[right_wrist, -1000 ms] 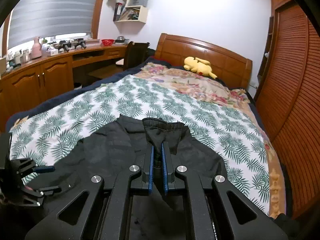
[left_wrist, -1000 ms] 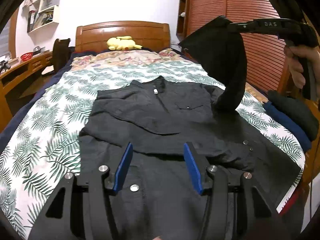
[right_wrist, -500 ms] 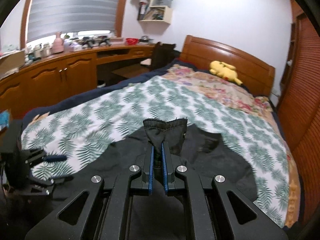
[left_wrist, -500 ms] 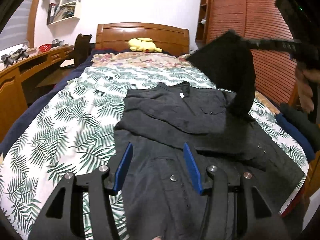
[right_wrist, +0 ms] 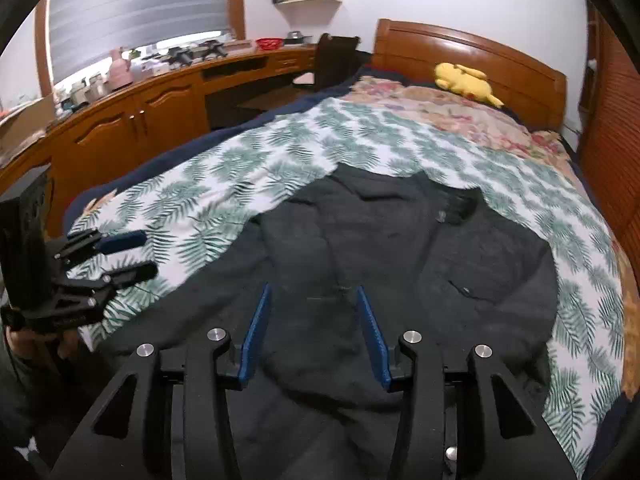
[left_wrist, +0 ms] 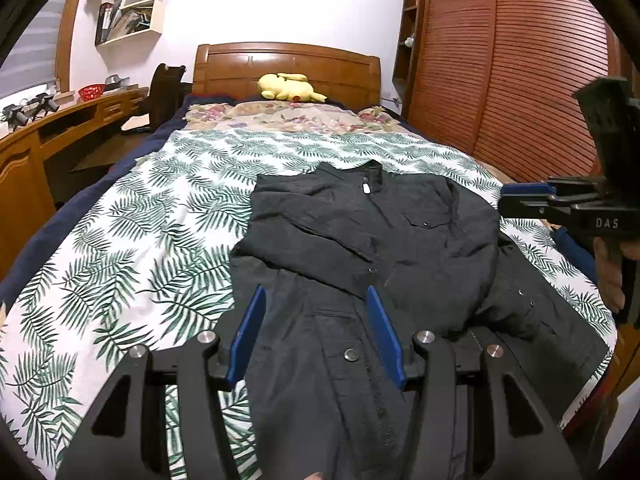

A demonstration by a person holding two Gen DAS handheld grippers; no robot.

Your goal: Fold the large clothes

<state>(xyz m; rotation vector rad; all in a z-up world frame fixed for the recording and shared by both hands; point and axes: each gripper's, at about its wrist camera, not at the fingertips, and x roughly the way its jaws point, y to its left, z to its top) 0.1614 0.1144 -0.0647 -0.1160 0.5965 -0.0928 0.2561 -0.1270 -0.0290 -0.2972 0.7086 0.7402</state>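
Bed (left_wrist: 132,216): fills most of both views, covered by a white spread with green palm leaves; a wooden headboard (left_wrist: 286,66) stands at the far end.
Desk (right_wrist: 132,104): a long wooden run beside the bed, cluttered on top.
Shirt (left_wrist: 360,248): dark, button-front, lying flat on the spread, collar toward the headboard; both sleeves lie folded across the chest.
Left tool (left_wrist: 316,336): hovers low over the shirt's lower half, blue pads about half apart, gripping nothing; cloth shows in the gap, below the pads.
Right tool (right_wrist: 314,320): over the shirt's chest, its jaws are opening, with nothing pinched between them; the frame is blurred.
Plush toy (left_wrist: 288,87): yellow, lying against the headboard, well apart from the shirt.
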